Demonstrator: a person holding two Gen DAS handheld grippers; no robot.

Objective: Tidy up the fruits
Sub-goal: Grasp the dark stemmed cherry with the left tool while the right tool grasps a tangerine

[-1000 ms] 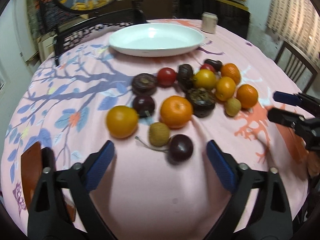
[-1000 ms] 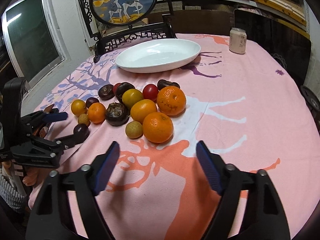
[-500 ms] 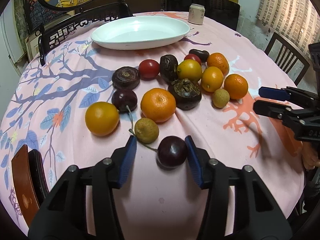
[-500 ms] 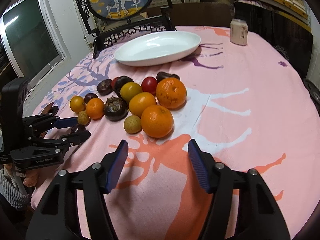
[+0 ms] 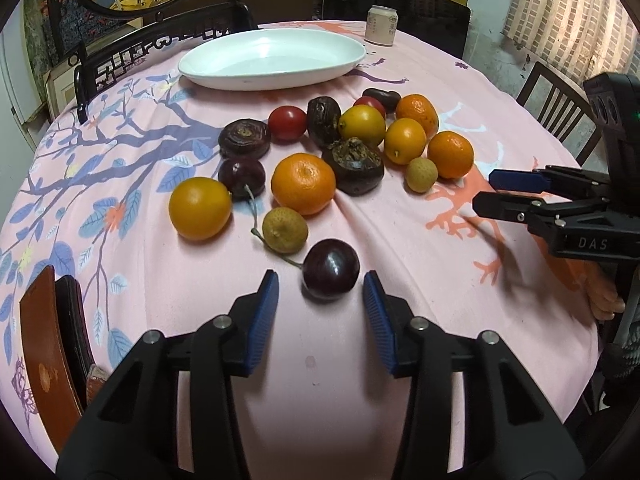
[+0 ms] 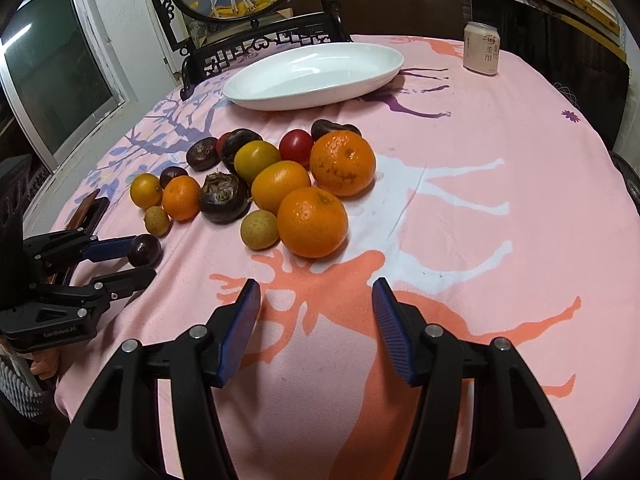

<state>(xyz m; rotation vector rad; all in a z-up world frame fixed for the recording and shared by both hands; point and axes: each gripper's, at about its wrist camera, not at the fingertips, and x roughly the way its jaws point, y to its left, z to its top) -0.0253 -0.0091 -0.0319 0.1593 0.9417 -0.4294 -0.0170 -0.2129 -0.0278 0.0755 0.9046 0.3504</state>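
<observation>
A pile of fruit lies on the pink tablecloth: oranges, dark plums, small tan fruits and a red tomato [image 5: 287, 122]. A dark cherry [image 5: 331, 269] with a long stem lies nearest to me. My left gripper [image 5: 319, 280] has the cherry just between its blue fingertips. Its jaws are closing, with gaps still on both sides. In the right wrist view the cherry [image 6: 145, 250] sits at the left gripper's [image 6: 132, 264] tips. My right gripper [image 6: 316, 284] hovers just short of a large orange [image 6: 312, 222]. Its jaws are closing with nothing between them.
A white oval dish [image 5: 272, 80] sits beyond the fruit, with a drink can [image 5: 382, 30] at the far edge. A brown and black flat object [image 5: 44, 340] lies at the near left table edge. Dark chairs [image 5: 556, 108] ring the table.
Both grippers' jaws have narrowed a lot. The left gripper has come forward so its tips now flank the dark cherry. The fruit has not moved.
</observation>
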